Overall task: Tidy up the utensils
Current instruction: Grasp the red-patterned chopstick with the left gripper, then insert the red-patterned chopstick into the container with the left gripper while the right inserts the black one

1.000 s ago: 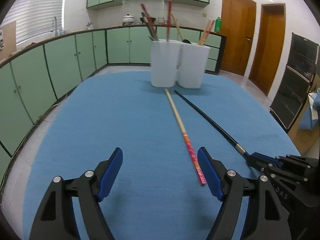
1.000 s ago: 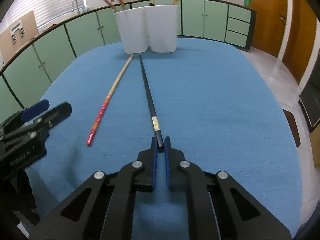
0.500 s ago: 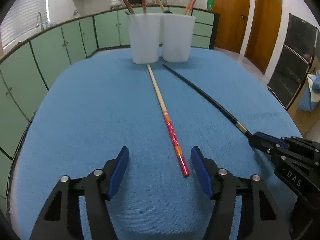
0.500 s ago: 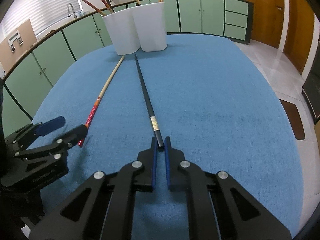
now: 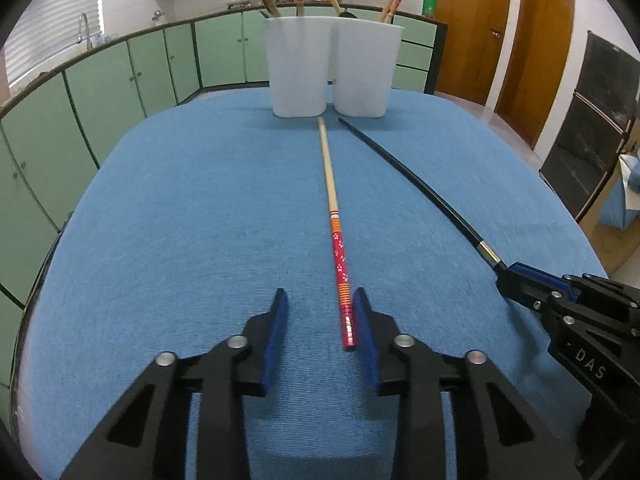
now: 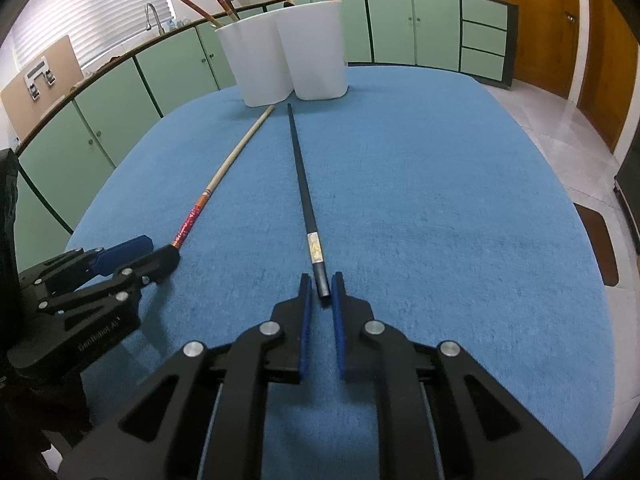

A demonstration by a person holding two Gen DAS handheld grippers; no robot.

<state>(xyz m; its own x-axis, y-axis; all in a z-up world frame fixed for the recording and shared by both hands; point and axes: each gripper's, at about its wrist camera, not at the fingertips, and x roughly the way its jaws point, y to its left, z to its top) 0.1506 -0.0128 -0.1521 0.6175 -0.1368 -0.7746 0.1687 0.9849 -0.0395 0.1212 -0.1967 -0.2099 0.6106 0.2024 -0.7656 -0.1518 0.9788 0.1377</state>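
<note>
The red stick lies lengthwise on the blue bench, pale tip far, just short of the two white cups, decorated butt near. The butt is straddled by the left tongs, whose jaws have just been closing; the right pad looks to be touching the stick, the left pad is clearly apart, so nothing is pinched yet. The black stick lies to the right, roughly parallel, tip also near the cups. Its butt sits between the right tongs, whose jaws have just been opening slightly; a sliver of gap shows each side, so no grip can be claimed there.

For the step in hand, i.e. the pinch on the red stick: the left tongs should prob. be shifted right so the stick is centred btwn pads, else it may be rolled sideways on the cloth. Pads should be kept low, w/ the butt well inside. Closing is best finished before any lift. A butt-end grip leaves a long lever, so droop is to be expected en route to the cups.
</note>
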